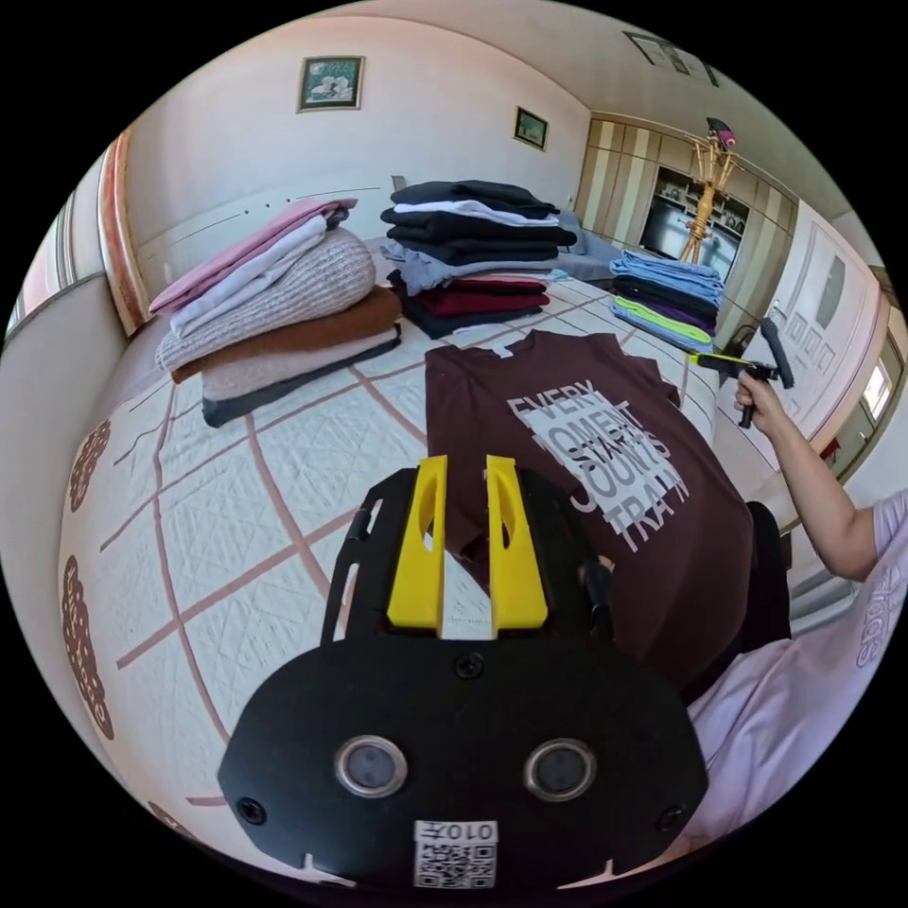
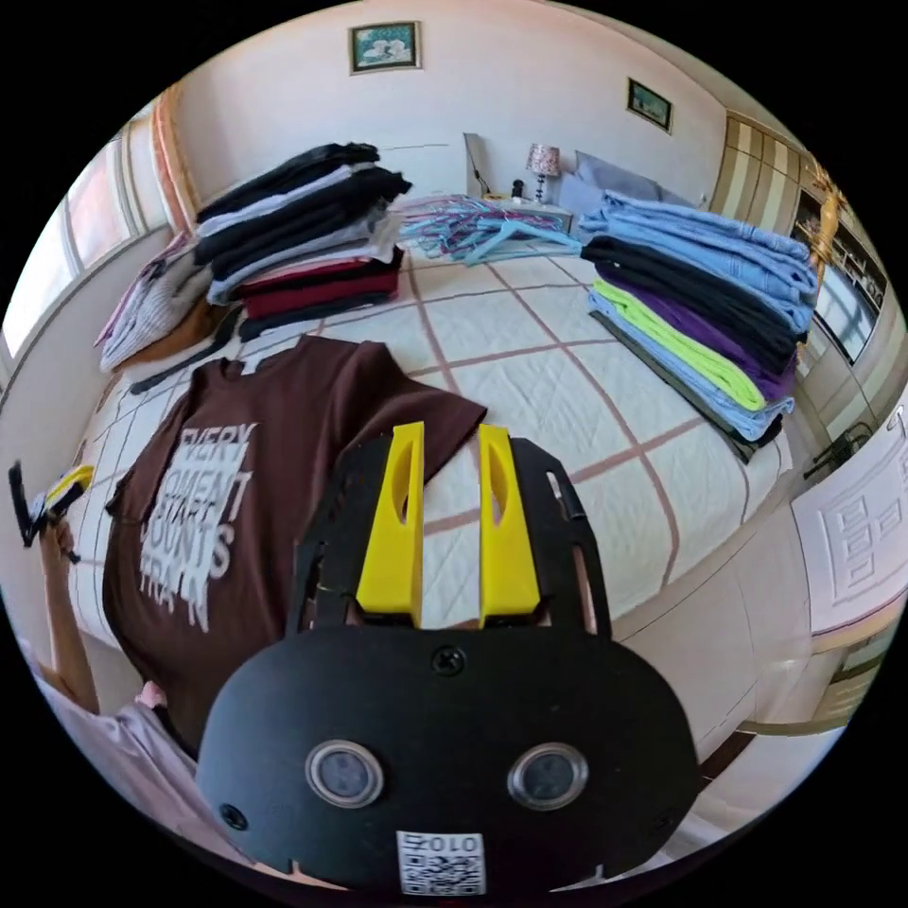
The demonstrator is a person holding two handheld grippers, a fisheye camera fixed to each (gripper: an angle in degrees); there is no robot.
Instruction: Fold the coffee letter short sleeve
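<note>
The coffee-brown short sleeve shirt (image 1: 567, 445) lies spread on the bed with its white letters facing up, collar toward the far stacks and hem at the near edge by the person. My left gripper (image 1: 465, 468) hovers over the shirt's left sleeve, jaws apart with nothing between them. My right gripper (image 2: 450, 435) hangs above the other sleeve of the shirt (image 2: 218, 492), open and holding nothing. In the left gripper view a hand holds the right gripper (image 1: 747, 367) off the bed's right side. The left gripper (image 2: 52, 497) shows at the far left of the right gripper view.
The white quilted bed (image 1: 236, 530) carries folded stacks: pink, grey and brown (image 1: 284, 303), dark and maroon (image 1: 473, 246), blue, green and purple (image 2: 700, 312). Hangers (image 2: 473, 232) lie at the far side. The bed's edge (image 2: 700, 586) drops off on the right.
</note>
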